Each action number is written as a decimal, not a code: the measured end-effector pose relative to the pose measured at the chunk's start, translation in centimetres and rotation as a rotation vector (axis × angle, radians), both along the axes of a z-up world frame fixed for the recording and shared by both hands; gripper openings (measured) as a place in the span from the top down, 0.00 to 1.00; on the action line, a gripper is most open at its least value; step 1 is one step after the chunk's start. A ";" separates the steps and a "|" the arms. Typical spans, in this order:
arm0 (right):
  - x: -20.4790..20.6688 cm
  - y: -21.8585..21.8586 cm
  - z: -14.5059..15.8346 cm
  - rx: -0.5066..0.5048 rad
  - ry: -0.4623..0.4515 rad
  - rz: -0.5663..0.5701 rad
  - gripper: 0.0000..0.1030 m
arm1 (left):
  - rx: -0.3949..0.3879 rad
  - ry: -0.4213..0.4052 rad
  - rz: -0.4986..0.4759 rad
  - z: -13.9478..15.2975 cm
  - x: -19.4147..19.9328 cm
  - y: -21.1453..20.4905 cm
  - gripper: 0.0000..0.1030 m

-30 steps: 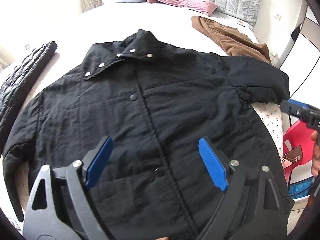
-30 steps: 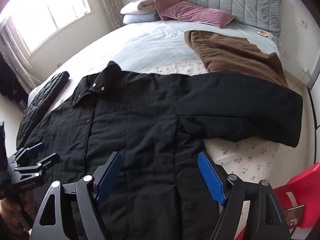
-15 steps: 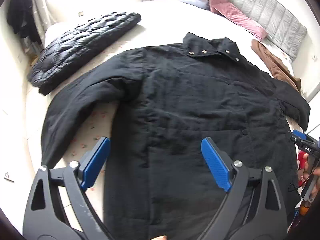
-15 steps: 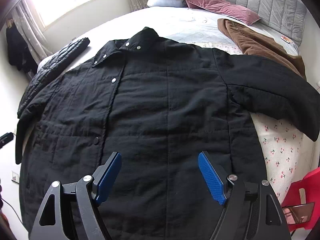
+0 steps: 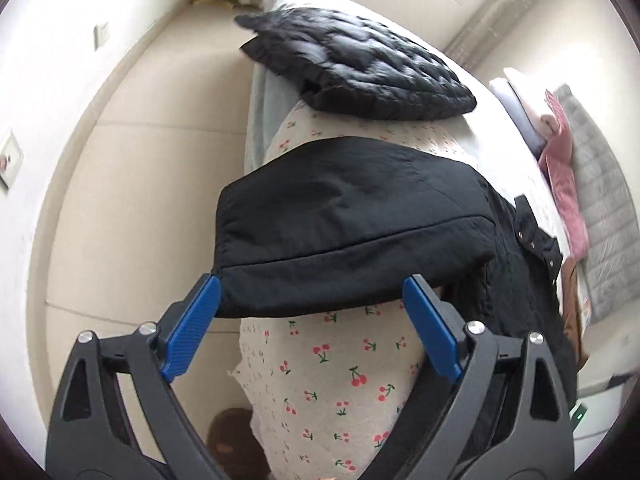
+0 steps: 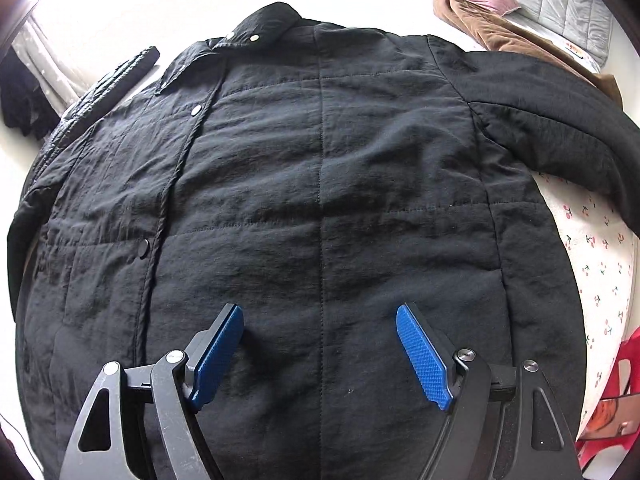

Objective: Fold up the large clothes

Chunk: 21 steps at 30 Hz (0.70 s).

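On the bed's cherry-print sheet a black quilted jacket lies spread flat, snaps along its placket. A puffy black coat rests beside it. Left gripper and right gripper both gape, clasping nothing.

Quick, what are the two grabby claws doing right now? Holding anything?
Left gripper: jaws open, holding nothing, at the black coat's sleeve.
Right gripper: jaws open, holding nothing, over the coat's front.
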State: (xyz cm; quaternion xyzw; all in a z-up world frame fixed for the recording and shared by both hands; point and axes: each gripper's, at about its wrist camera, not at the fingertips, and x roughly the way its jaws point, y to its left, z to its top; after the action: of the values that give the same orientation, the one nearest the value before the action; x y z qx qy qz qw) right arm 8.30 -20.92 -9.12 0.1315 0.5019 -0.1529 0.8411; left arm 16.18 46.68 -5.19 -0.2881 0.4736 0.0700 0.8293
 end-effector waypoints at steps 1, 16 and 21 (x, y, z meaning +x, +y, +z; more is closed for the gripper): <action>0.0 0.0 0.0 -0.001 -0.002 -0.001 0.22 | -0.037 0.021 0.033 -1.2 -0.2 0.6 0.10; 0.2 1.1 -0.5 -0.011 0.006 0.042 0.22 | -0.172 -0.176 0.307 -4.5 1.5 3.6 0.88; 0.3 1.0 -0.5 -0.010 0.008 0.031 0.22 | 0.193 -0.391 0.331 1.9 2.6 5.3 0.83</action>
State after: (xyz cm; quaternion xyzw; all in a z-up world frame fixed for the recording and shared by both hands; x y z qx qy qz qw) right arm 8.56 -19.95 -9.59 0.1190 0.5064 -0.1430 0.8420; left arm 18.80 51.95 -3.30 -0.2892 0.2422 0.1922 0.9060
